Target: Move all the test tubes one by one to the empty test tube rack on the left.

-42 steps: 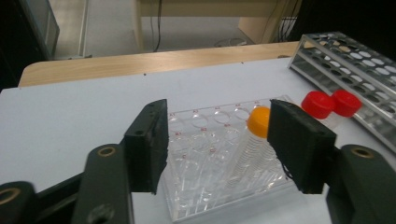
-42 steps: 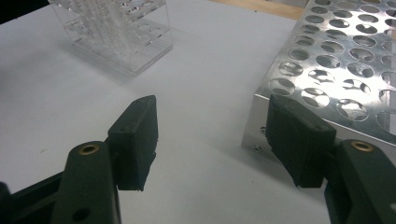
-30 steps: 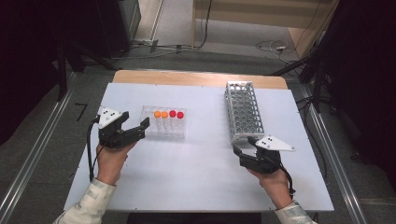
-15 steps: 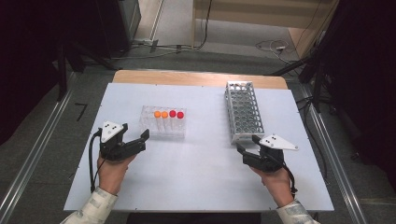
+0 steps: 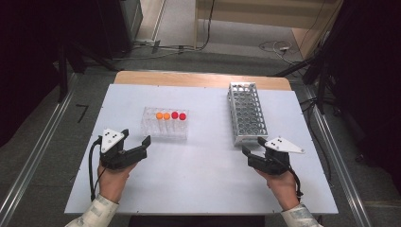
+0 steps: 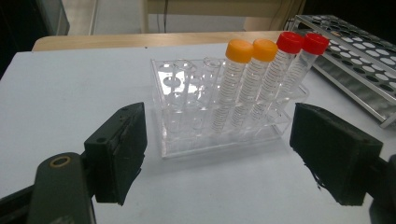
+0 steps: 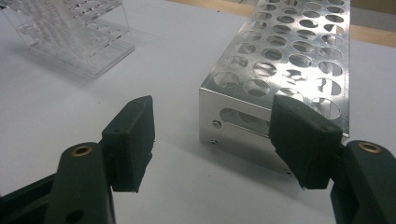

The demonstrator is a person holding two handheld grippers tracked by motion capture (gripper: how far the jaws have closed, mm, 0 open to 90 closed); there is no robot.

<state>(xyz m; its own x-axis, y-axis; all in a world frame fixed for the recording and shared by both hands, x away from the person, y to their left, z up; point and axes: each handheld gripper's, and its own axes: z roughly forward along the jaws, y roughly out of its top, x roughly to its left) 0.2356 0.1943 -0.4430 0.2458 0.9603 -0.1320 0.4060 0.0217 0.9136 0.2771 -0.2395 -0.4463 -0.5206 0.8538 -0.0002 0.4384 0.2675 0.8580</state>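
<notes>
On a white table (image 5: 198, 189), the left gripper (image 5: 137, 142) sits near the clear rack (image 5: 165, 130), jaws wide and empty, facing its two orange-capped tubes (image 6: 245, 70) and two red-capped tubes (image 6: 299, 60). The right gripper (image 5: 253, 147), also spread wide with nothing held, rests just short of the metal rack (image 5: 247, 113).

A white table (image 5: 198, 184) carries two things — a clear tube rack (image 5: 165, 124) and a metal rack (image 5: 247, 113).
</notes>
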